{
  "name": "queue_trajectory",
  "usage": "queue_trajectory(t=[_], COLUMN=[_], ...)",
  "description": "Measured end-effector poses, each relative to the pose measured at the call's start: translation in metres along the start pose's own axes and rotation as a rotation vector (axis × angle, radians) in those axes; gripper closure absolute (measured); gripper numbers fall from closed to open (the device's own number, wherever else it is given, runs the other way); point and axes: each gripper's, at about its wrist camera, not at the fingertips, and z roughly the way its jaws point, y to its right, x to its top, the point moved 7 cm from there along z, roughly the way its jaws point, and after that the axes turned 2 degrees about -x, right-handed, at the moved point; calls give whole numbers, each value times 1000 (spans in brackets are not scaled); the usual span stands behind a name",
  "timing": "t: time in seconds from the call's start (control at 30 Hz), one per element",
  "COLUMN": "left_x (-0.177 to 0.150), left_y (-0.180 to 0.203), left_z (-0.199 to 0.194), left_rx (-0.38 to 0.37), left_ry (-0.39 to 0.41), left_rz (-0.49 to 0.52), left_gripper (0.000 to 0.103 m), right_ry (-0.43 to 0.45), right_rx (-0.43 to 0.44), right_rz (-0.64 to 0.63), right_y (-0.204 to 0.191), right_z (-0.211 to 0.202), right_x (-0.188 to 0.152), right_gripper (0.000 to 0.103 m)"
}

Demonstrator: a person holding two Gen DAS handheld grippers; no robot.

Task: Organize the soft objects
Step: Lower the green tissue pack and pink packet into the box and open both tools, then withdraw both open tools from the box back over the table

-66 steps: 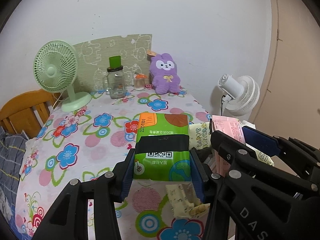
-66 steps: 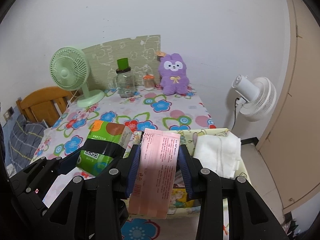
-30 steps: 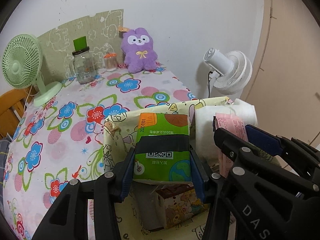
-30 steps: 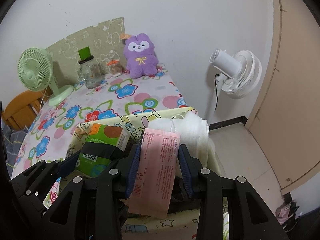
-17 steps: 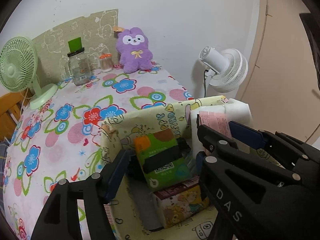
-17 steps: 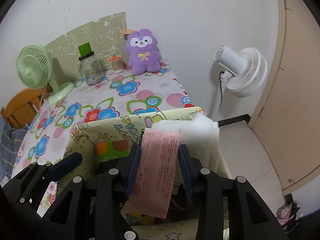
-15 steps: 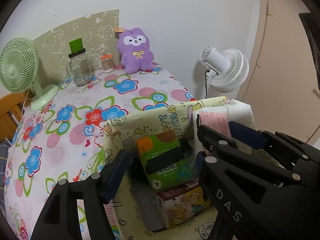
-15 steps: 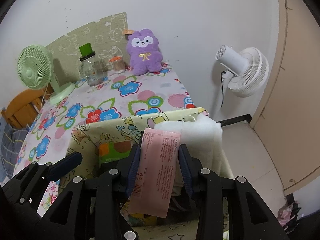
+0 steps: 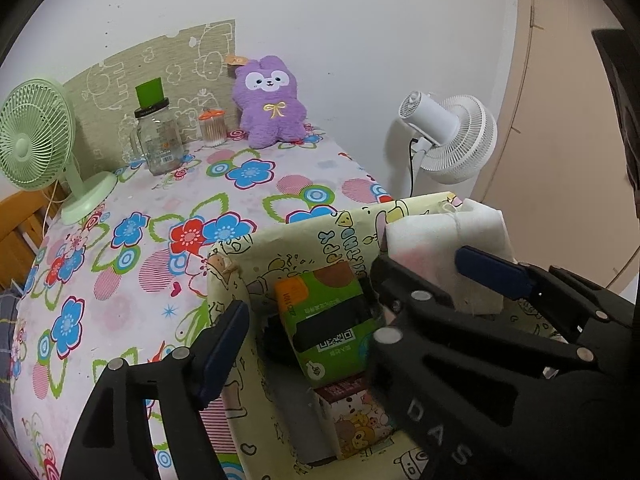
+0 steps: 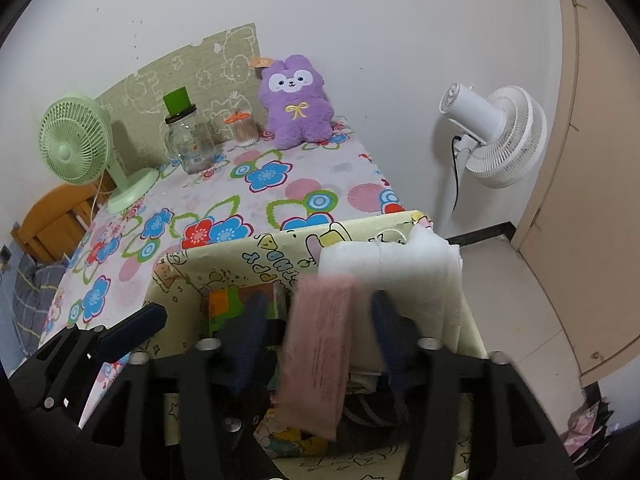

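A yellow cartoon-print storage bin (image 9: 320, 236) stands at the table's near edge; it also shows in the right wrist view (image 10: 224, 260). The green tissue pack (image 9: 328, 320) lies inside it on other packs, also seen in the right wrist view (image 10: 228, 304). My left gripper (image 9: 308, 316) is open over the bin, empty. My right gripper (image 10: 316, 316) is open; the pink pack (image 10: 316, 356) is blurred between its spread fingers, over the bin. A white folded cloth (image 10: 400, 276) sits at the bin's right side.
A purple plush (image 9: 270, 110), glass jar (image 9: 158, 140), small orange-lidded jar (image 9: 212, 128) and green fan (image 9: 36, 140) stand at the table's back. A white floor fan (image 10: 492, 132) stands right of the table. A wooden chair (image 10: 52, 216) is at left.
My left gripper opened and let the green pack drop into the bin. My right gripper has just opened; the pink pack is blurred and slipping down between its fingers.
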Motion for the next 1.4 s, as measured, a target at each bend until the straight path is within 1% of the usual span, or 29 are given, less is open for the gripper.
queue_trajectory(t=[0.1, 0.27, 0.5, 0.73, 1.17, 1.4], left_x=[0, -1, -2, -6, -15, -20], left_y=[0, 1, -4, -13, -32, -45], left_z=[-1, -10, -29, -50, -97, -123], left_rx=[1, -1, 18, 29, 69, 95], left_ry=[2, 13, 51, 88, 165, 209], left_rz=[0, 6, 8, -7, -26, -34], left_gripper=[23, 22, 16, 12, 5, 3], right_ry=[6, 30, 64, 101, 183, 236], right_rx=[-2, -9, -25, -22, -18, -12], right_rz=[1, -3, -14, -28, -52, -64], right_y=[-1, -3, -9, -21, -50, -70], right_z=[-3, -13, -30, -50, -91, -115], right_x=[0, -1, -1, -4, -9, -13], right_gripper=[36, 27, 24, 19, 9, 6])
